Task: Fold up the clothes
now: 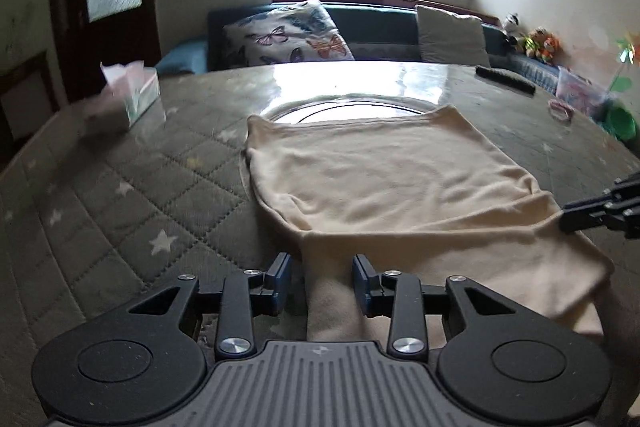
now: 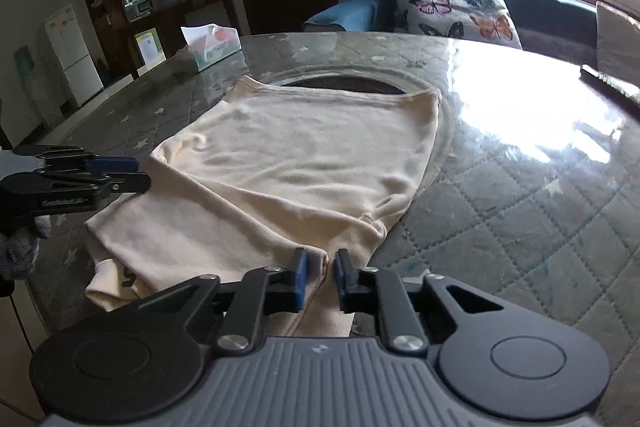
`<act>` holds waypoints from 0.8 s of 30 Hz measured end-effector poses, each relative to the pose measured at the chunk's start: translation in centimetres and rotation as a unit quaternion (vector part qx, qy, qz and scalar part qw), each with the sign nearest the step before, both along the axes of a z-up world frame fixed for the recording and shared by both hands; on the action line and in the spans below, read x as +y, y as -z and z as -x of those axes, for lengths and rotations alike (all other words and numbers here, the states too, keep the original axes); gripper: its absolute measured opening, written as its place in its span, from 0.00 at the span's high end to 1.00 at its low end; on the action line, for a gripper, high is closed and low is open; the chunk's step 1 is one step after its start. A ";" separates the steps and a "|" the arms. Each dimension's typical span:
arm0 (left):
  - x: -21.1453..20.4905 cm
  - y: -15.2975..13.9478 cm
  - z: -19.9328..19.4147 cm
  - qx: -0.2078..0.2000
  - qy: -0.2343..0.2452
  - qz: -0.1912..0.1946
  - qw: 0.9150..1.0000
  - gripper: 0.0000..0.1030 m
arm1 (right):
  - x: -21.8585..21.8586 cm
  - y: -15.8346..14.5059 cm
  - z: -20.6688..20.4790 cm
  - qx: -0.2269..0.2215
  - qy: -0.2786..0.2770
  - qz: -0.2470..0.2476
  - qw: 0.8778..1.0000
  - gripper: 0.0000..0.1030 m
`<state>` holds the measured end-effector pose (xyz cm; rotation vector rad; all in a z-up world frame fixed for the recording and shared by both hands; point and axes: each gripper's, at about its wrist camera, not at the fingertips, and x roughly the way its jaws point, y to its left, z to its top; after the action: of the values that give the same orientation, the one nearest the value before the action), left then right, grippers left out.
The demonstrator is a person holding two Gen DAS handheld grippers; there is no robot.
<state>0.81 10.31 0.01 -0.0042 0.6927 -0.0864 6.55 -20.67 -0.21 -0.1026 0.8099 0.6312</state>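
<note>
Quilted tabletop [image 1: 120,187] carries a soft, light shirt [image 1: 380,179]; left hand-held gripper [image 1: 321,271] released, right hand-held gripper [image 2: 321,267] nearly pinching its near hem.

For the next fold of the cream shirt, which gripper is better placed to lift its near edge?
Probably the right gripper: its jaws stand narrowly apart around a raised fold of the shirt at the near edge. The left gripper has wider jaws, with flat cloth between them.

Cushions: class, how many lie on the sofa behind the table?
2: a butterfly cushion at the sofa's left end, and a plain grey cushion further right. The table edge may hide others.
</note>
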 end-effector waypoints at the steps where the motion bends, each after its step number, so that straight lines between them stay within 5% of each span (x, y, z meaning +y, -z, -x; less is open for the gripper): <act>1: 0.1 0.0 -0.1 -0.001 -0.001 0.004 1.000 0.68 | 0.0 -0.2 0.0 -0.003 0.000 -0.001 1.000 0.94; 2: 0.2 0.0 -0.3 -0.003 -0.003 0.008 1.000 0.80 | 0.0 -0.5 0.0 -0.006 0.001 -0.002 1.000 0.95; 4: 0.5 0.1 -0.5 -0.006 -0.005 0.017 1.000 0.90 | 0.1 -1.1 0.0 -0.014 0.001 -0.006 1.000 0.96; 12: 1.3 0.3 -0.4 -0.017 -0.019 0.044 0.999 0.94 | 0.1 -2.3 -0.4 -0.042 0.016 -0.016 0.999 0.98; 15: 1.1 0.2 -0.3 -0.015 -0.013 0.037 0.999 0.91 | 0.1 -2.1 -0.6 -0.033 0.007 -0.019 0.999 0.92; 17: 0.8 -0.2 -0.1 -0.019 -0.006 0.028 0.999 0.90 | 0.4 -1.4 -0.6 -0.020 -0.002 -0.011 1.000 0.77; 20: 0.5 -0.8 0.3 -0.028 0.005 0.019 0.999 0.89 | 0.6 -0.1 -0.6 -0.006 -0.007 0.003 1.000 0.75; 24: 0.1 -0.9 -0.3 -0.026 0.008 0.010 1.000 0.64 | 0.7 0.6 -0.5 0.003 -0.007 0.005 1.000 0.75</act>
<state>1.08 10.43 0.87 -0.0165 0.6393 -0.1082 7.10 -19.96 -0.82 -0.1156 0.8185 0.6412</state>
